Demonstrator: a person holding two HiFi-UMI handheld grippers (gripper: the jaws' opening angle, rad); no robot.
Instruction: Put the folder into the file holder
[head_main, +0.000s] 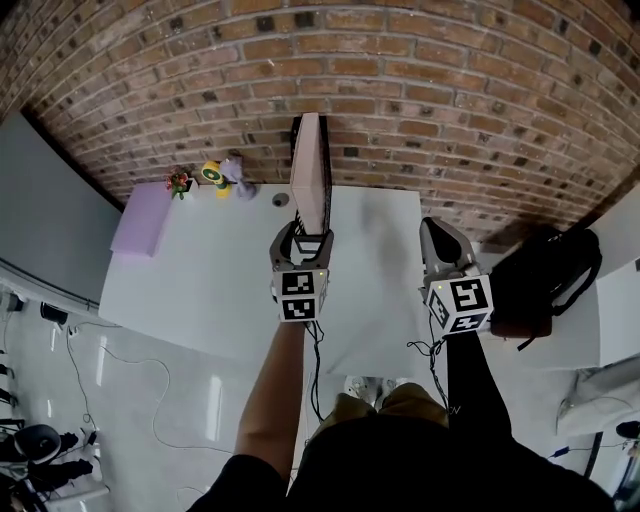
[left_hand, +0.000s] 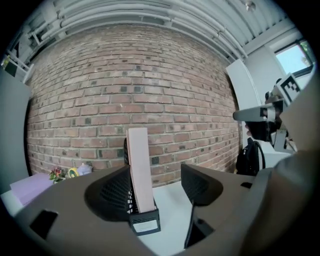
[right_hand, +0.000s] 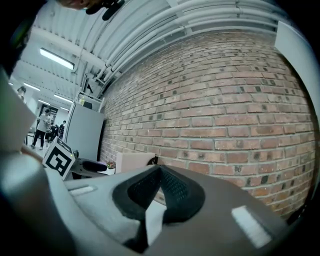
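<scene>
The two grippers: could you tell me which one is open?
The left gripper: its jaws stand well apart, with the pink folder seen between them; the right gripper's jaws meet at the tips.

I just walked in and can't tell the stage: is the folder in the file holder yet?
It looks nearly finished. Done: the folder stands upright in the black file holder on the white table. In hand: nothing is gripped. The left gripper has its jaws apart on either side of the holder, and the right gripper is shut and empty. Left: probably only drawing the grippers away.
</scene>
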